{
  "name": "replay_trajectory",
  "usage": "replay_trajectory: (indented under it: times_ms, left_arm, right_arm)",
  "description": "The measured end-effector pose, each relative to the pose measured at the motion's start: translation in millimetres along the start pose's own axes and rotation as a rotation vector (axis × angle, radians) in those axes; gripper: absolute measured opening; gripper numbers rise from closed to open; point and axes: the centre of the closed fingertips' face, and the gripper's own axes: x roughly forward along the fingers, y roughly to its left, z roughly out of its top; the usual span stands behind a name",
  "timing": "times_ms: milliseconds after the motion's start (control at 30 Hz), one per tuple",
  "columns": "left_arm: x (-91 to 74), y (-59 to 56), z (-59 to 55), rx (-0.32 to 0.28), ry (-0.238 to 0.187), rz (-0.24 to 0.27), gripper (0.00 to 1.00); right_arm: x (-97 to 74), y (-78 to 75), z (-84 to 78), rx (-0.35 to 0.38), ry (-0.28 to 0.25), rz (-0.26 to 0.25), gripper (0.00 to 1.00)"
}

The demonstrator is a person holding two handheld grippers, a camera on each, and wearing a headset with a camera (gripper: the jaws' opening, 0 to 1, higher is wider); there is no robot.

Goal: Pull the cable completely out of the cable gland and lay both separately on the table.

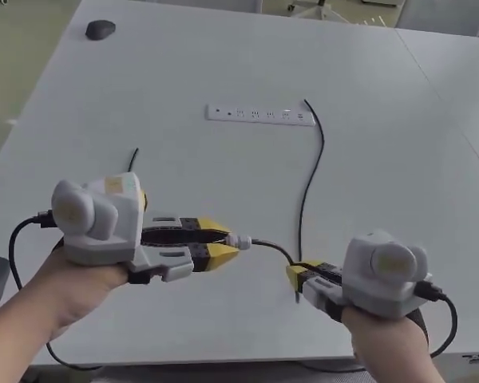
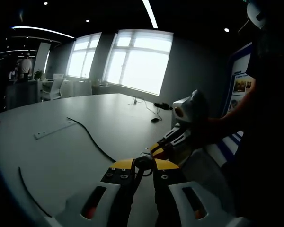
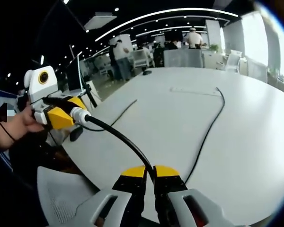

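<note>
we're working with both tools over the near part of the white table (image 1: 367, 175). the left gripper (image 1: 223, 242) is pinching the cable gland (image 1: 238, 239): its yellow-tipped jaws are squeezing the small pale fitting from either side, sitting only the gland's width apart, and the gland's nose is poking out past the tips toward the right. the black cable (image 3: 123, 137) is coming straight out of that nose, so it's sitting inside the gland. from there it's dipping in a short arc across to the right gripper (image 1: 297, 275), whose jaws are pressing almost together, gripping nothing but the thin black cord between the yellow tips. in the right gripper view we're looking along those jaws, and the cable is rising from between them and curving up and left to the gland in the other tool. past our right-hand grip the rest of the cable is lying on the table, running away from us in a gentle bend and ending just beside the right end of a white power strip (image 1: 259, 114). the gland is being held up in the jaws above the tabletop, between the two tools. a short black wire (image 1: 133, 157) is lying well apart on the left.
</note>
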Motion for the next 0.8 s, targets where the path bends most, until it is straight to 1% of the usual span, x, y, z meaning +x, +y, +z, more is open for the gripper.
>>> replay_trajectory:
  times_ms: [300,433,533,567,633,700,767,800]
  left_arm:
    - [-3.6,1.2,2.8,0.000,-0.012,0.010,0.15]
    - [-6.0,1.8,4.6,-0.001,-0.020,0.014,0.15]
    - [-6.5,1.7,4.2,-0.005,-0.018,0.012,0.15]
    - [-6.5,1.7,3.6,-0.002,-0.015,0.015,0.15]
    - [-6.2,0.9,4.0,-0.003,-0.018,0.014,0.15]
    - [-5.8,0.3,4.4,-0.004,-0.019,0.014,0.15]
    - [-5.3,-0.6,4.6,-0.002,-0.019,0.013,0.15]
    - [-4.9,-1.4,5.2,0.001,-0.019,0.012,0.15]
  right_arm:
    - [-3.4,3.8,3.0,-0.022,-0.010,0.008,0.01]
    - [-8.6,6.4,5.0,-0.041,-0.015,0.011,0.02]
    - [-14.7,11.7,9.9,-0.091,-0.027,0.026,0.04]
    - [-17.3,13.7,13.4,-0.130,-0.031,0.026,0.05]
    - [-21.5,20.2,21.9,-0.185,-0.052,0.034,0.08]
    - [-24.5,26.3,28.5,-0.239,-0.062,0.041,0.10]
    - [-27.4,34.6,38.4,-0.323,-0.077,0.046,0.11]
    - [-27.9,39.4,43.4,-0.376,-0.080,0.047,0.11]
